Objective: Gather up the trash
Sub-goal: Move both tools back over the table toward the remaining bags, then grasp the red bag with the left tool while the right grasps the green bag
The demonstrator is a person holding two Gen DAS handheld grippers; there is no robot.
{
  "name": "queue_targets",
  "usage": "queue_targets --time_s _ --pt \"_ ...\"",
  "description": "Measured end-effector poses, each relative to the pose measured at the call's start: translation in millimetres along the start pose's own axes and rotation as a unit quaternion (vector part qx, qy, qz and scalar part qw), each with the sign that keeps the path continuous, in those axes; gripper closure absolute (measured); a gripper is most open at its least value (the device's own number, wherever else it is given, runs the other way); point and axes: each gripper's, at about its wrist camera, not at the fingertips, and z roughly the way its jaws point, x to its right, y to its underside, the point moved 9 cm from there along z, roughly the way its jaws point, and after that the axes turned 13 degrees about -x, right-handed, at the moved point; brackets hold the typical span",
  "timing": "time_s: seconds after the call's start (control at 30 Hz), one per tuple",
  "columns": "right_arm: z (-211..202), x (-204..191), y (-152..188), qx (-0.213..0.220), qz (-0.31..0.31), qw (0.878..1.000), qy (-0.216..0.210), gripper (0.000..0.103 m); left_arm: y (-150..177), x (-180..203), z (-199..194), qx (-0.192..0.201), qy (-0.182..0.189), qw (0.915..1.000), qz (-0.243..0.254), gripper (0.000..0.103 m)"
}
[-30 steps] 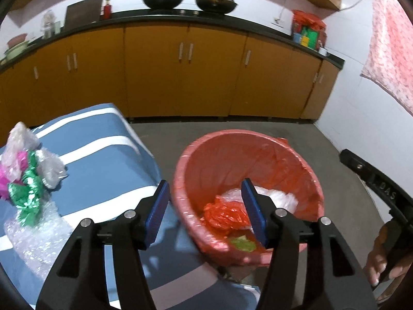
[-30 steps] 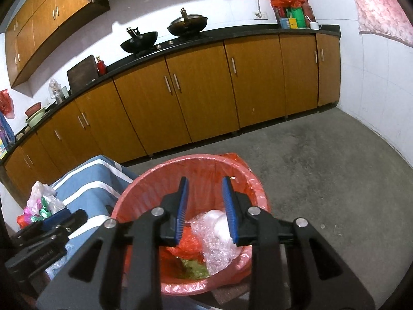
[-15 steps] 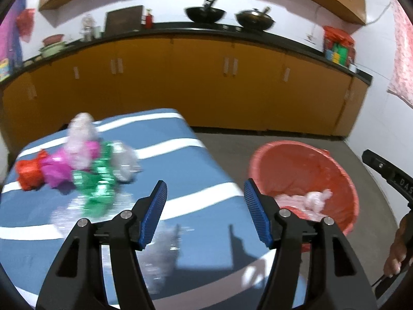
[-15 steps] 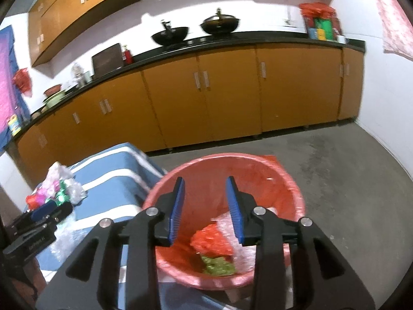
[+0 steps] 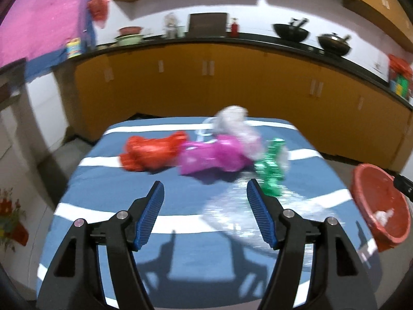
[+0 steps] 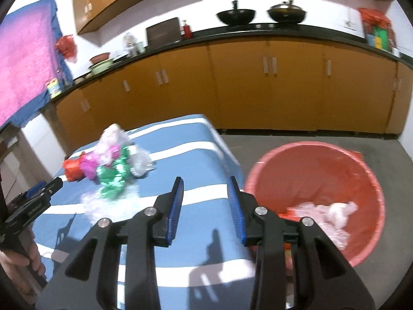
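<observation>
A heap of crumpled plastic trash lies on the blue striped table [image 5: 180,237]: a red bag [image 5: 152,152], a pink bag [image 5: 214,156], a whitish bag [image 5: 235,124], a green wrapper [image 5: 271,170] and clear bubble wrap [image 5: 237,206]. My left gripper [image 5: 205,196] is open and empty, just short of the heap. My right gripper [image 6: 206,193] is open and empty over the table's right edge, beside the red-lined bin [image 6: 317,168], which holds white and red plastic [image 6: 335,211]. The heap [image 6: 113,165] also shows in the right wrist view.
Orange kitchen cabinets [image 5: 206,77] with a black counter run along the back wall. The bin [image 5: 379,201] stands on the grey floor [image 6: 296,137] right of the table. The left gripper [image 6: 33,201] shows at the left in the right wrist view.
Both grippers have swung left, away from the bin and toward the table. The left now faces the trash heap. The right has opened wider.
</observation>
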Motion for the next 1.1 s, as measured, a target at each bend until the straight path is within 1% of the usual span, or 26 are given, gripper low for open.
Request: queue_targets --time_s 0.13,0.23,0.4,0.53,0.63,0.83,0.9,1.0,1.1 --pt "10 -30 -2 -0.01 -0.015 1.0 -0.018 0.067 2 -33 3 0.001 -0.017 0.9996 -0.02 0.036" --pt "18 -50 -5 -0.018 -0.022 0.999 -0.035 0.067 1 -51 7 0.0 -0.025 0.9991 -0.033 0.032" --pt "41 -90 -5 -0.039 -0.04 0.997 -0.061 0.067 -5 -79 19 -0.004 -0.036 0.9979 -0.053 0.029" --pt "64 -122 -3 -0.06 -0.06 0.994 -0.073 0.067 -9 -94 27 -0.006 -0.042 0.9975 -0.057 0.027" --pt "77 -139 -3 -0.072 -0.069 0.992 -0.078 0.067 -11 -102 34 -0.007 -0.05 0.9972 -0.056 0.027" --pt "99 -167 -3 -0.083 -0.092 0.989 -0.075 0.067 -17 -116 48 -0.011 -0.057 0.9967 -0.056 0.027" --pt "105 -172 -2 -0.087 -0.095 0.989 -0.071 0.065 -20 -119 53 -0.012 -0.057 0.9966 -0.058 0.025" --pt "116 -179 -2 -0.093 -0.104 0.988 -0.061 0.064 -26 -122 62 -0.016 -0.051 0.997 -0.056 0.021" --pt "125 -186 -1 -0.095 -0.119 0.988 -0.039 0.064 -31 -120 68 -0.017 -0.047 0.9975 -0.051 0.018"
